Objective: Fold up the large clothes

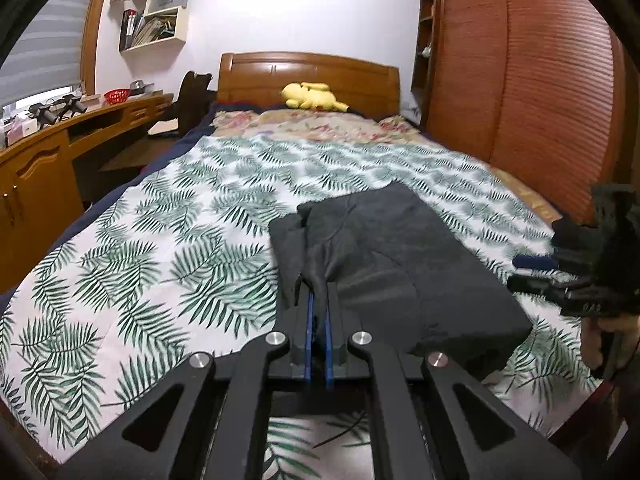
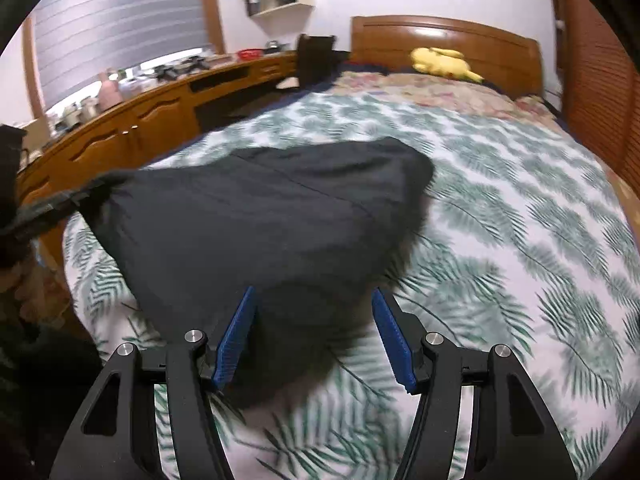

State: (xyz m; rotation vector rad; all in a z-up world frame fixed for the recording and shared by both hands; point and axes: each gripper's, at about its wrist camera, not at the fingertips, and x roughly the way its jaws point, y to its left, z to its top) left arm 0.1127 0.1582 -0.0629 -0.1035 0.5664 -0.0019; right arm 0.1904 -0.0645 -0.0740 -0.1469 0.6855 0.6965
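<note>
Two grippers: your left gripper (image 1: pixel 318 300) pinches the dark soft garment (image 1: pixel 400 256); your right gripper (image 2: pixel 314 316) hovers over it, fingers spread.

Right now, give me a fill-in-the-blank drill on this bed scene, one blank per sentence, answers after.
1. The left gripper is shut on a bunched fold of the ____ garment.
2. The right gripper has its jaws ____, with nothing between them.
3. The garment lies on a bedspread printed with green ____.
4. A ____ plush toy rests by the headboard.

Answers: dark grey; open; leaves; yellow
</note>
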